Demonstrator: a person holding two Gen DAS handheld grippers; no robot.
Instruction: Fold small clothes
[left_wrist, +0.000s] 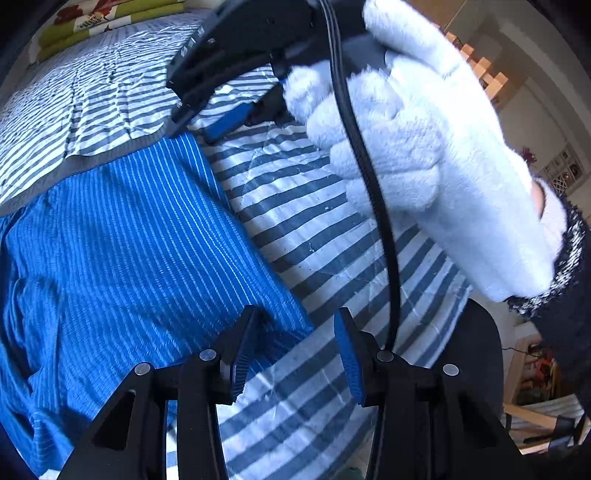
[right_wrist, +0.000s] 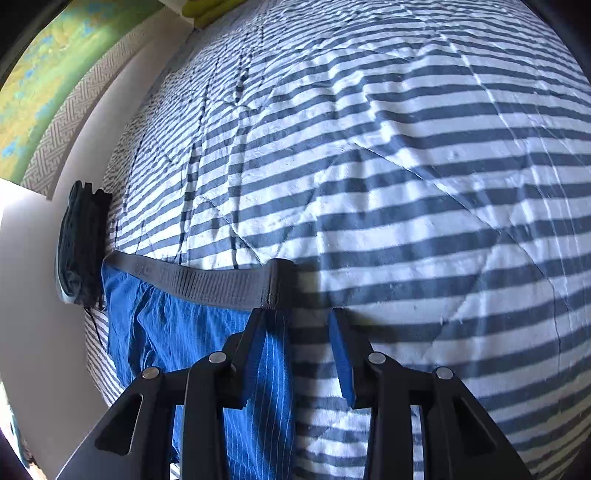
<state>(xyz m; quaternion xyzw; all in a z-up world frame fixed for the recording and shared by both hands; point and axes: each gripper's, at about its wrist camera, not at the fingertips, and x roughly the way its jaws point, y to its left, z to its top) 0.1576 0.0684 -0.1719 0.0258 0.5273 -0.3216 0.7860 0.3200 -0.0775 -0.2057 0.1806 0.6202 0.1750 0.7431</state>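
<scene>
Blue pinstriped boxer shorts (left_wrist: 122, 236) with a grey waistband (left_wrist: 92, 162) lie flat on the striped bedspread (left_wrist: 295, 221). My left gripper (left_wrist: 295, 350) is open low over the shorts' right edge, one finger above the blue cloth and the other above the bedspread. A white-gloved hand (left_wrist: 424, 140) holds my right gripper (left_wrist: 192, 127) at the waistband's right corner. In the right wrist view the right gripper (right_wrist: 295, 321) is open, and the waistband corner (right_wrist: 277, 284) sits just ahead of its left fingertip. The blue cloth (right_wrist: 266, 387) lies under that finger.
A dark folded stack of clothes (right_wrist: 81, 243) rests at the bed's left edge against the white wall (right_wrist: 37, 295). Green and floral pillows (left_wrist: 96, 22) lie at the far end. A black cable (left_wrist: 373, 206) hangs from the right gripper. Striped bedspread (right_wrist: 406, 166) stretches ahead.
</scene>
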